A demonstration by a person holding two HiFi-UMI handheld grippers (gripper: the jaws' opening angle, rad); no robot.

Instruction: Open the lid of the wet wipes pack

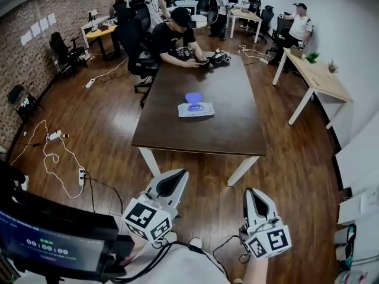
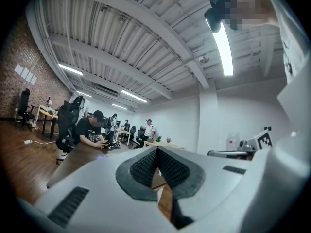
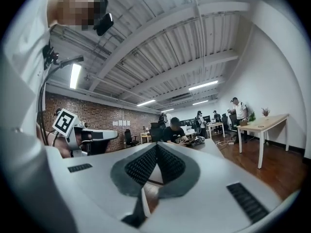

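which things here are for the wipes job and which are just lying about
For the job: wipes pack, its lid, table, left tongs and right tongs, both shut and empty.

Lying about: power strip, floor cable, plant, side desk, chair.

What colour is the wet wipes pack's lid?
Bluish purple lid, against the whitish pack; the head view shows it best.
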